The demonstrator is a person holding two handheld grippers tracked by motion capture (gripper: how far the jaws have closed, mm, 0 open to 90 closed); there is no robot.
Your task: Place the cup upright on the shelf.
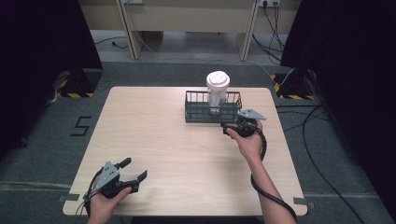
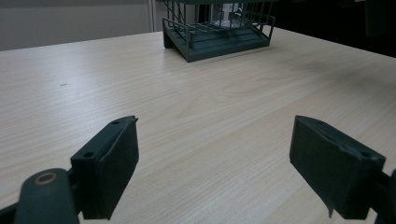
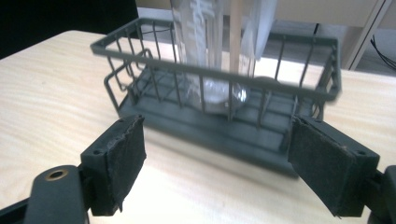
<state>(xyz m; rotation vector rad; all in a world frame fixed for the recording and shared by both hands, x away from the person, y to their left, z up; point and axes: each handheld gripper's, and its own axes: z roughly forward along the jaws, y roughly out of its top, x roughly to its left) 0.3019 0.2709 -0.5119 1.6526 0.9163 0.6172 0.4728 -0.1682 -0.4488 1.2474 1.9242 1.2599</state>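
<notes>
Working from the table [image 1: 154,140] down: the wire basket [image 1: 194,114] sits at its far right, and the clear lidded cup [image 1: 217,84] stands upright inside, so placement looks done. Your right gripper [image 1: 232,125], jaws spread and empty, hovers just before the basket; your left gripper [image 1: 133,170] rests released, well apart.

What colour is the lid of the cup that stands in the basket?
White. The lid shows best in the high view, on top of the clear cup in the dark basket.
</notes>
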